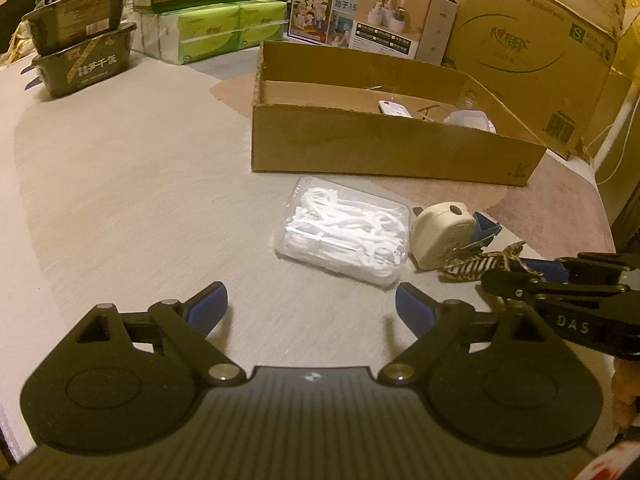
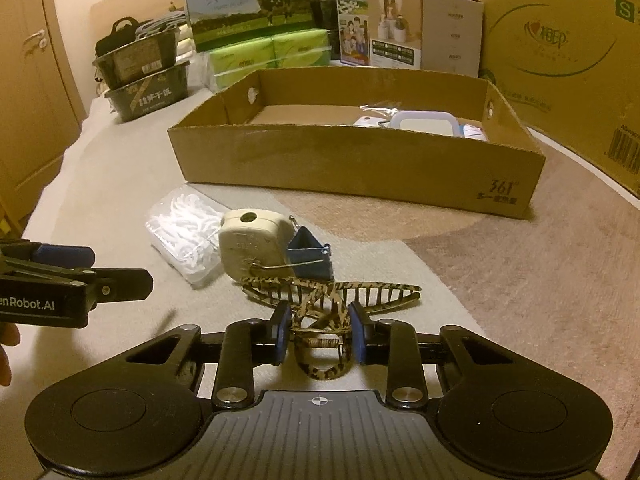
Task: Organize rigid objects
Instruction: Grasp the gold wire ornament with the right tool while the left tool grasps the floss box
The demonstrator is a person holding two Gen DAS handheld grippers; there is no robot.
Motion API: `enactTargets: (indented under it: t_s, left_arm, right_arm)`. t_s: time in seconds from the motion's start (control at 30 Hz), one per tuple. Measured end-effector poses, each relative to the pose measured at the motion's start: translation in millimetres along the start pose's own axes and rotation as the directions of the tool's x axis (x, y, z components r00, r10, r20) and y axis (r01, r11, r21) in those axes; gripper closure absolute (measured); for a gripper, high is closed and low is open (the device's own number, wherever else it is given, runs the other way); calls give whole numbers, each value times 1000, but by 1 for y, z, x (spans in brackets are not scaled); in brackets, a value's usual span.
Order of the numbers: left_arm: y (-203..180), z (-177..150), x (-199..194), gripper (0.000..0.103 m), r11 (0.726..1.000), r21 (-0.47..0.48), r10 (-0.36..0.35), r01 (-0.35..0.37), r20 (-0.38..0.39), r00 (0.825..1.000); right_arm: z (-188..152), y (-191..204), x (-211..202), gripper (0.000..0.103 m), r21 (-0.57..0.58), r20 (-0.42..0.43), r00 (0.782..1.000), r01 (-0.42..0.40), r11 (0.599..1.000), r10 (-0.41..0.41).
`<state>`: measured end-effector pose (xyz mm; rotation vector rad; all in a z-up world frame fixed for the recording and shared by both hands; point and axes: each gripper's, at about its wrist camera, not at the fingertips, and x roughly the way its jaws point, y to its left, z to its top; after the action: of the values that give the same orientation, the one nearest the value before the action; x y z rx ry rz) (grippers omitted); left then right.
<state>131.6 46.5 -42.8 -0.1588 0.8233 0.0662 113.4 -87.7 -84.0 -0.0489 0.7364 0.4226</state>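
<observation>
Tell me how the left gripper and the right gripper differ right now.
The left gripper stands open with nothing between its fingers; the right gripper is shut on the leopard-print hair claw. The left gripper points at the clear box of floss picks, the right at the claw. Both have blue pads.

Glossy tortoiseshell plastic hair claw [image 2: 328,300]; matt corrugated cardboard tray [image 2: 360,168]; clear plastic floss-pick box [image 1: 344,228].

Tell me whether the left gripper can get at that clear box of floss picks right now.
Probably yes. The left gripper is open and empty, with the box of floss picks straight ahead and bare cloth between them. The right gripper, shut on the hair claw, sits off to the side.
</observation>
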Motion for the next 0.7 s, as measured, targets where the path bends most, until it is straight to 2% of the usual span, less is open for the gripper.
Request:
enactTargets:
  t_s: [0.1,0.37,0.6,0.7]
  left_arm:
    - [-4,3,6,6,999,32,-24,24,-13,1000]
    - [-14,23,26,3,992,117,-44,44,-2,999]
    - [-18,33,52,3,976,213,-30,34,-22,999]
    - [-18,34,57,7,972,231,-46,51,-27,999]
  right_arm:
    - [0,-7,-4,72,5,6,1000,15,1000,-15]
    - [-5,-34,-14,72,49,12,997,81,996,-81]
    - [-7,-40,-16,72,60,11,997,81,995,-82]
    - [-7,-40,-15,72,58,11,997,81,995,-82]
